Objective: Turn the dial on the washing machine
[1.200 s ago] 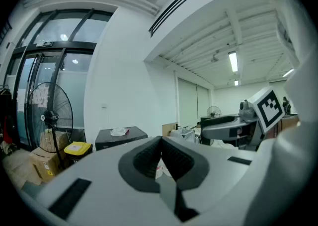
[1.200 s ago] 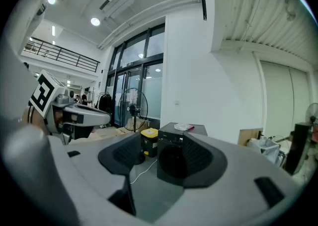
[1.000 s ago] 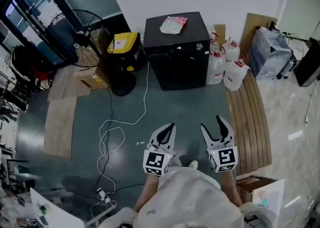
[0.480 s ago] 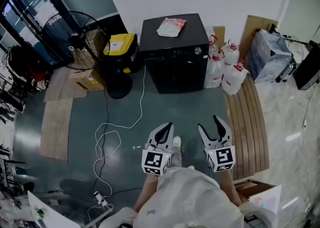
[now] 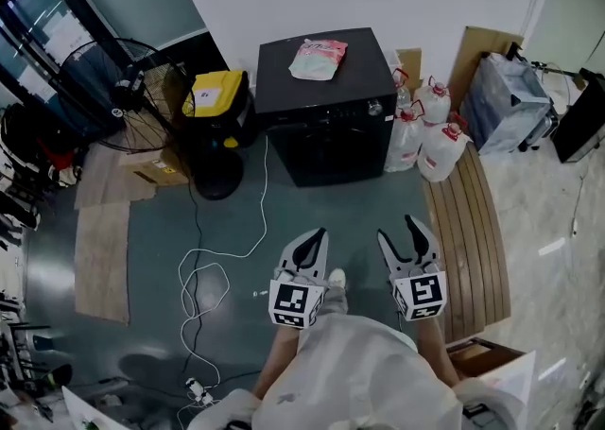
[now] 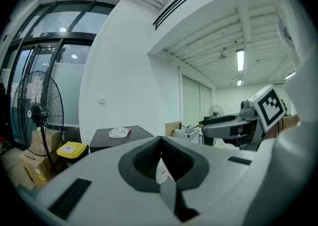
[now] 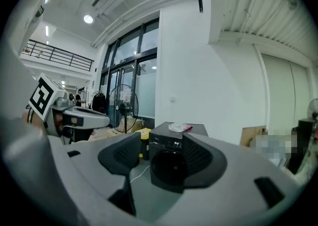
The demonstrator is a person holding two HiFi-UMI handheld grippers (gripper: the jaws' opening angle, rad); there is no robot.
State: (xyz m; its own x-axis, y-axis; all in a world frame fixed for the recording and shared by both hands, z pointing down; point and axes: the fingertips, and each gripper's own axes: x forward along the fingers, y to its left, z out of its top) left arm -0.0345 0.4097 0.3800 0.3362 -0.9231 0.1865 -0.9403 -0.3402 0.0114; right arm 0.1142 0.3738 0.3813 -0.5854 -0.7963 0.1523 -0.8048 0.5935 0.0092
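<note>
The black washing machine (image 5: 326, 126) stands against the far wall, with a small round dial (image 5: 375, 109) at the right end of its control strip. A pale pouch (image 5: 317, 58) lies on its lid. Both grippers hover low in the head view, well short of the machine. My left gripper (image 5: 316, 236) has its jaws together, nothing between them. My right gripper (image 5: 399, 232) stands open and empty. In the right gripper view the machine (image 7: 170, 163) shows between the open pads (image 7: 191, 156). The left gripper view shows only the machine's lid (image 6: 107, 139) beyond the closed pads (image 6: 146, 158).
A yellow-topped machine (image 5: 216, 97) and a floor fan (image 5: 118, 88) stand left of the washer. White jugs (image 5: 430, 140) crowd its right side. A white cable (image 5: 222, 249) loops over the floor. A slatted wooden platform (image 5: 468, 230) runs along the right, with bags (image 5: 515, 97) beyond it.
The view has shifted as the person steps toward the washer; a shoe now shows between the grippers. Both grippers keep their pose and jaw stance.
</note>
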